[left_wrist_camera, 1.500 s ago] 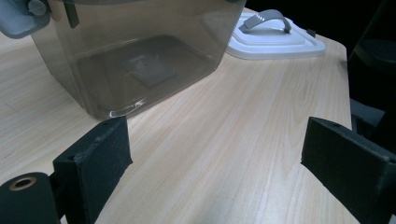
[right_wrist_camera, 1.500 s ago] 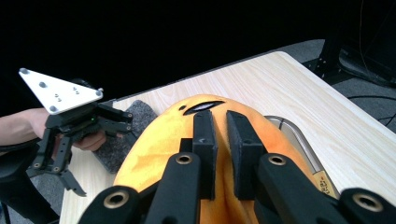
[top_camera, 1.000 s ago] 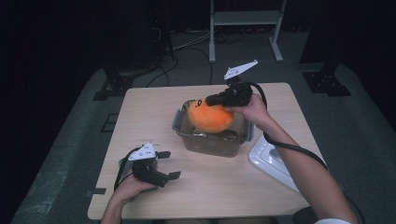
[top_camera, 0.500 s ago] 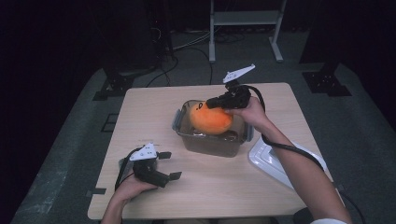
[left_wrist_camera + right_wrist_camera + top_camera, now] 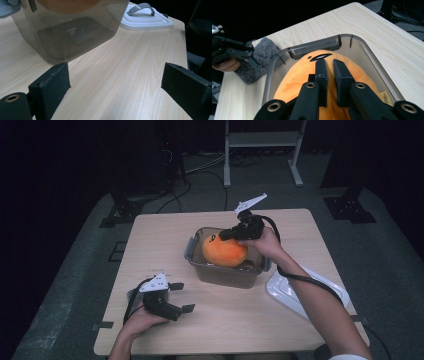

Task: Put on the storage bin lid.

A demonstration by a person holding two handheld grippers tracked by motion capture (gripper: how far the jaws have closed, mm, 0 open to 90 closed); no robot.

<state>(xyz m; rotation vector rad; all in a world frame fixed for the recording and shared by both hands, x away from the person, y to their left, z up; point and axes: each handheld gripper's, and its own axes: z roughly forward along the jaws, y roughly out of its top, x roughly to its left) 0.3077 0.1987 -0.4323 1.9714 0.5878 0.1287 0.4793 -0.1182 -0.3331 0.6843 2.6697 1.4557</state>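
An orange plush toy (image 5: 224, 252) with a small dark face mark sits partly inside a clear plastic container (image 5: 225, 276) at the table's middle. My right gripper (image 5: 225, 236) is shut on the toy's top, pinching a fold of its fabric (image 5: 297, 75) between the pads (image 5: 321, 72); the container's rim (image 5: 317, 45) curves around the toy. My left gripper (image 5: 182, 297) rests low at the front left of the table, open with bare wood between its fingers (image 5: 53, 80). The container's wall (image 5: 65, 32) stands just ahead of the left gripper (image 5: 115, 80).
A white lid (image 5: 300, 287) with a grey handle (image 5: 142, 8) lies on the table to the right of the container. The table's near right corner ends close behind the lid. Dark floor, cables and stands surround the table.
My right gripper has sunk with the orange toy, which now sits lower inside the container. The left gripper has stayed where it was.
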